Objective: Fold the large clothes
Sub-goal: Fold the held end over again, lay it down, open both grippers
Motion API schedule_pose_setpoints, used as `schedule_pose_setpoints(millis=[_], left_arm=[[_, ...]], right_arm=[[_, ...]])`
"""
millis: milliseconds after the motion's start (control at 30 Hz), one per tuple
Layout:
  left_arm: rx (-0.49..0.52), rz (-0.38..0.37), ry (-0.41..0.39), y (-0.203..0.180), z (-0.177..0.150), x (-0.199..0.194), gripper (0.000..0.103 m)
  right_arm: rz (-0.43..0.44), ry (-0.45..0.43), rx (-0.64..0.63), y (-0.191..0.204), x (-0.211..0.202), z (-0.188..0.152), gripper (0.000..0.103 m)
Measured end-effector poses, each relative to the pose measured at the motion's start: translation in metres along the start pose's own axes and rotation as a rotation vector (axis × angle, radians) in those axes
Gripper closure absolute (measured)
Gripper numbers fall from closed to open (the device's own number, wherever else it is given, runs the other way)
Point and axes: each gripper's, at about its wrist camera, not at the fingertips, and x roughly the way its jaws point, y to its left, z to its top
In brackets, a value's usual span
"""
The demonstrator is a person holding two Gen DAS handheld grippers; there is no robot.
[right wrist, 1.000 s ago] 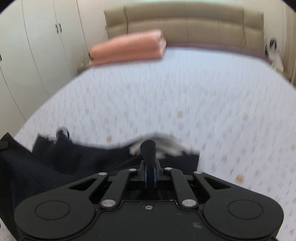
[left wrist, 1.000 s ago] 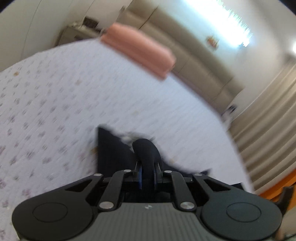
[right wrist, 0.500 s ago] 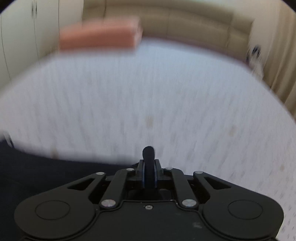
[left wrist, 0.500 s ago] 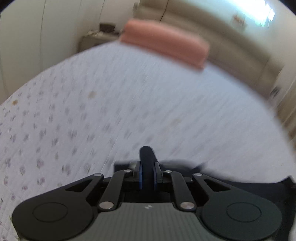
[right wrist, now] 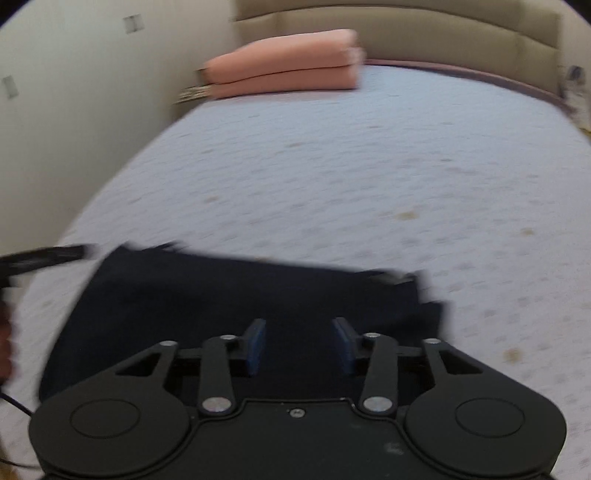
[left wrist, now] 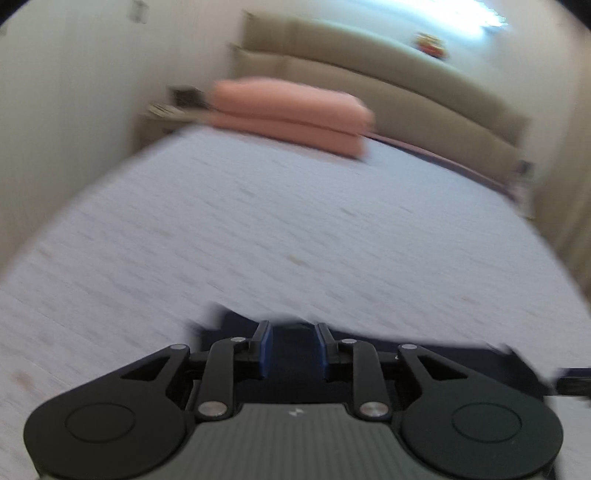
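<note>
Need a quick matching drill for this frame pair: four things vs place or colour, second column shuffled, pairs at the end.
Things:
1. dark garment
2. pink folded blanket
3. headboard
4. bedsheet

Place or colour:
A. beige, padded, behind the bed
B. pale, small print, covers the bed
C. lies flat near the grippers
D. at the bed's far end

Pairs: 1-C, 2-D, 3-A, 4-B

- Garment (right wrist: 236,295) lies flat on the bed (right wrist: 369,166), near edge.
- Folded blanket (right wrist: 284,62) sits far behind, against the headboard (right wrist: 443,26).
- Wall (right wrist: 74,92) stands left.
</note>
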Motion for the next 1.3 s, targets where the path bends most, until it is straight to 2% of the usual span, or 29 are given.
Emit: schedule_pose_setpoints(millis=[67, 133, 167, 200, 233, 267, 333, 400, 433, 467, 500, 533, 600, 633, 700, 767, 833, 933, 967, 1067, 1133, 1300], left_arm=[[0.009, -0.059, 0.057, -0.017, -0.023, 0.009, 0.078], [0.027, -0.067, 0.092, -0.028, -0.041, 0.026, 0.078], [0.043, -0.03, 0.106, -0.031, -0.054, 0.037, 0.079], [0.059, 0.024, 0.121, -0.03, -0.067, 0.05, 0.082], [0.071, 0.05, 0.126, -0.023, -0.078, 0.058, 0.088], [0.064, 0.05, 0.12, -0.014, -0.086, 0.066, 0.088], [-0.031, -0.023, 0.117, 0.007, -0.086, 0.067, 0.093], [-0.103, -0.043, 0.139, 0.022, -0.077, 0.056, 0.095], [-0.12, -0.046, 0.137, 0.028, -0.074, 0.047, 0.095], [-0.137, -0.052, 0.13, 0.033, -0.073, 0.034, 0.095], [-0.146, -0.064, 0.125, 0.038, -0.075, 0.02, 0.094], [-0.152, -0.068, 0.122, 0.042, -0.078, 0.007, 0.093], [-0.161, -0.045, 0.116, 0.046, -0.087, -0.011, 0.088], [-0.151, -0.018, 0.126, 0.049, -0.095, -0.018, 0.087], [-0.138, 0.089, 0.155, 0.058, -0.112, -0.027, 0.087], [-0.211, 0.173, 0.18, 0.079, -0.13, -0.03, 0.088], [-0.29, 0.144, 0.176, 0.099, -0.143, -0.036, 0.088], [-0.311, 0.104, 0.186, 0.107, -0.143, -0.048, 0.088], [-0.31, 0.099, 0.19, 0.108, -0.143, -0.053, 0.087], [-0.363, 0.045, 0.199, 0.111, -0.148, -0.081, 0.067], [-0.405, 0.005, 0.214, 0.108, -0.158, -0.096, 0.046], [-0.536, -0.067, 0.266, 0.109, -0.19, -0.101, 0.039]], right_arm=[[0.028, 0.011, 0.014, 0.02, 0.022, -0.011, 0.083], [-0.03, 0.032, 0.005, 0.034, 0.053, -0.029, 0.085], [-0.099, 0.064, -0.003, 0.036, 0.077, -0.04, 0.085], [-0.129, 0.076, 0.001, 0.035, 0.092, -0.05, 0.092], [-0.126, 0.063, 0.016, 0.03, 0.105, -0.06, 0.094], [-0.116, 0.013, 0.028, 0.026, 0.106, -0.065, 0.096], [-0.107, 0.021, 0.043, 0.023, 0.102, -0.061, 0.096], [-0.11, 0.066, 0.081, 0.021, 0.087, -0.05, 0.096], [-0.118, 0.064, 0.094, 0.022, 0.072, -0.046, 0.094], [-0.109, 0.045, 0.09, 0.026, 0.055, -0.043, 0.083], [-0.099, 0.021, 0.077, 0.03, 0.043, -0.041, 0.078], [-0.101, 0.002, 0.048, 0.037, 0.033, -0.039, 0.078], [-0.141, -0.002, -0.049, 0.058, 0.031, -0.042, 0.045], [-0.16, -0.01, -0.1, 0.069, 0.036, -0.047, 0.041], [-0.177, 0.031, -0.14, 0.073, 0.059, -0.058, 0.053], [-0.201, 0.112, -0.144, 0.07, 0.089, -0.077, 0.065], [-0.223, 0.044, -0.166, 0.066, 0.094, -0.09, 0.067], [-0.222, 0.058, -0.131, 0.067, 0.091, -0.083, 0.068], [-0.218, 0.073, -0.113, 0.066, 0.088, -0.08, 0.068], [-0.174, 0.084, -0.062, 0.064, 0.07, -0.07, 0.069], [-0.157, 0.071, -0.085, 0.071, 0.058, -0.071, 0.069], [-0.117, 0.06, -0.125, 0.086, 0.056, -0.086, 0.071]])
